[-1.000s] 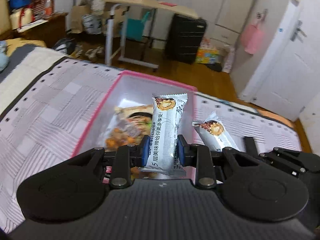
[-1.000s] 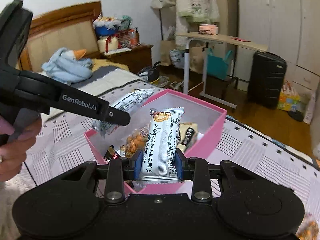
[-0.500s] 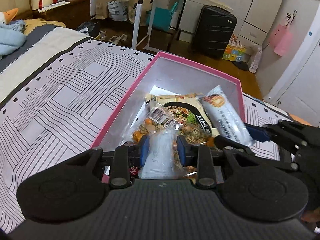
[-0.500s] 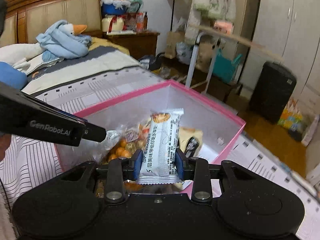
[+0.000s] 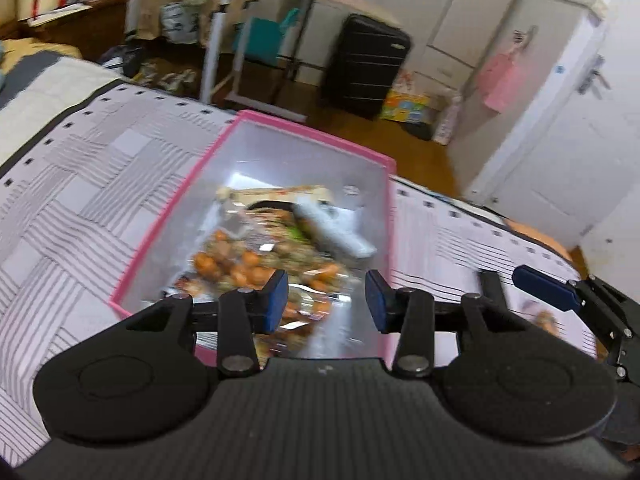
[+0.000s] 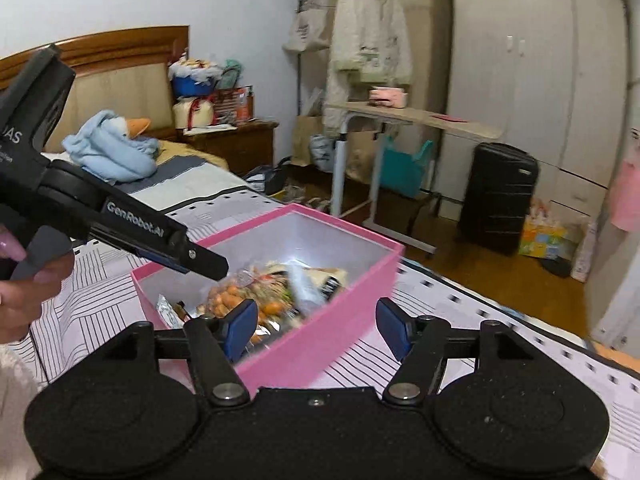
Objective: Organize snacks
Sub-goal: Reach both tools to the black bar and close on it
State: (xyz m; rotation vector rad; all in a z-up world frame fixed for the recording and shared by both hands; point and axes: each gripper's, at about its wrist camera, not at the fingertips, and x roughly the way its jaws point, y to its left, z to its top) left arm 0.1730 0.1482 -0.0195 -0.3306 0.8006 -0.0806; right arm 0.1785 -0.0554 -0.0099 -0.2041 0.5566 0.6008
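Below, we see the pink box (image 5: 188, 196) on the striped bedspread (image 5: 80, 184), snack packets (image 5: 256, 260) heaped within its rim. Our left gripper (image 5: 326, 300) hangs over its near edge, our right gripper (image 6: 316, 328) beside its outer wall. Both jaws have just been opening and grip nothing.

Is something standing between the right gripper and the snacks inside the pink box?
The near wall of the pink box lies between the open right gripper and the snacks; from above, the box is open. The left gripper reaches over the far-left rim, its tip above the snacks.
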